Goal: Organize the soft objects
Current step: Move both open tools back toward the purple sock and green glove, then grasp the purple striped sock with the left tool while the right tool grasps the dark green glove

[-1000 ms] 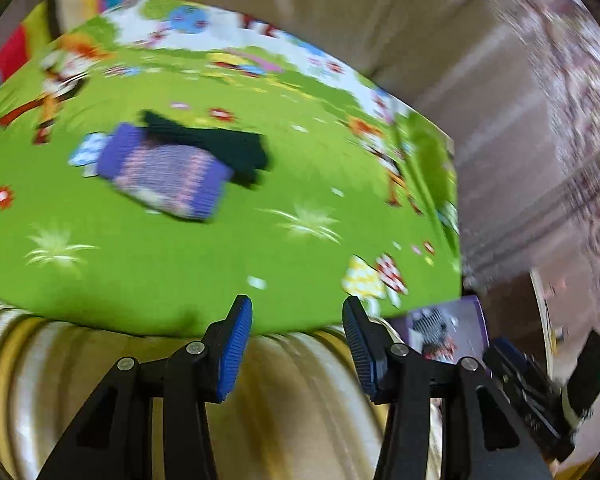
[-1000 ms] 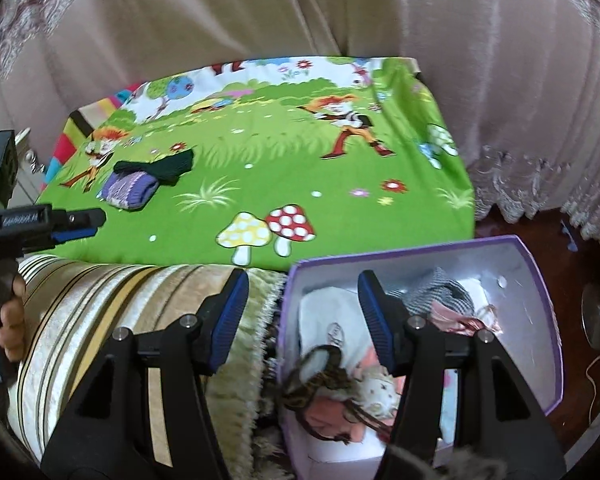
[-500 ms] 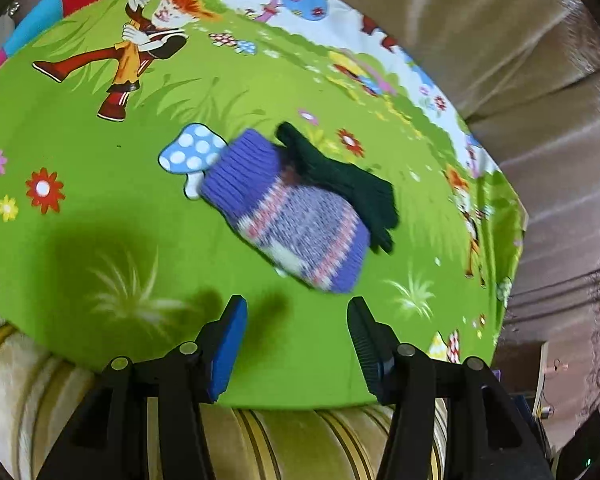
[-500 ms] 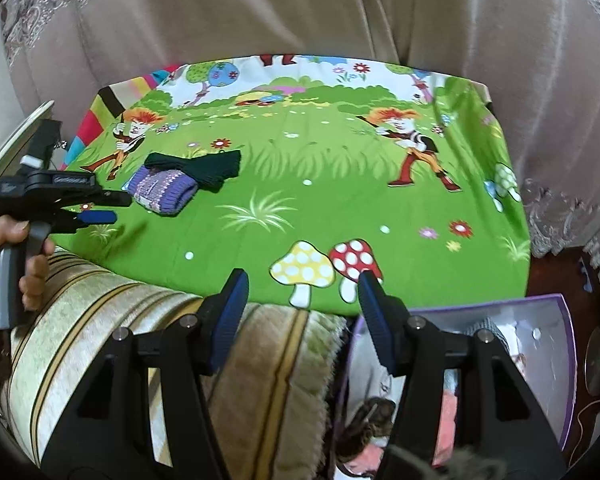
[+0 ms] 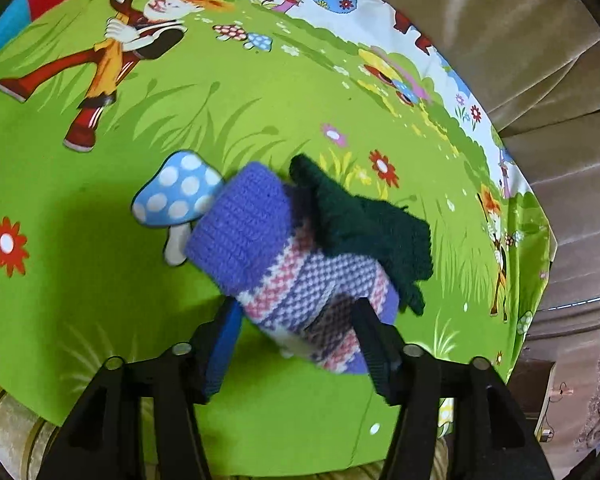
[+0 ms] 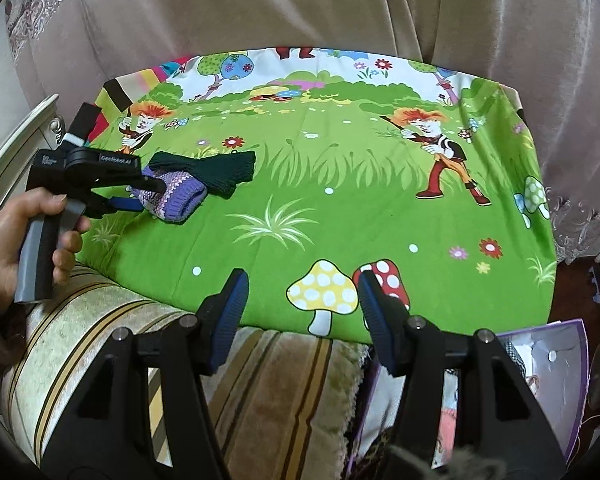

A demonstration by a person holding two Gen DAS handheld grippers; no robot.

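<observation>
The left gripper (image 5: 296, 332), fingers widening around the purple knitted sock (image 5: 284, 264), should be lowered before closing; the right gripper (image 6: 302, 300) is held half-open, empty.

Your left claw (image 5: 294, 322) and right claw (image 6: 302, 294) share one build: black angular finger arms, each with two silver screws, tipped with ribbed blue pads. The left claw's black body carries white lettering, above a grey pistol grip in your hand (image 6: 8, 236).
</observation>
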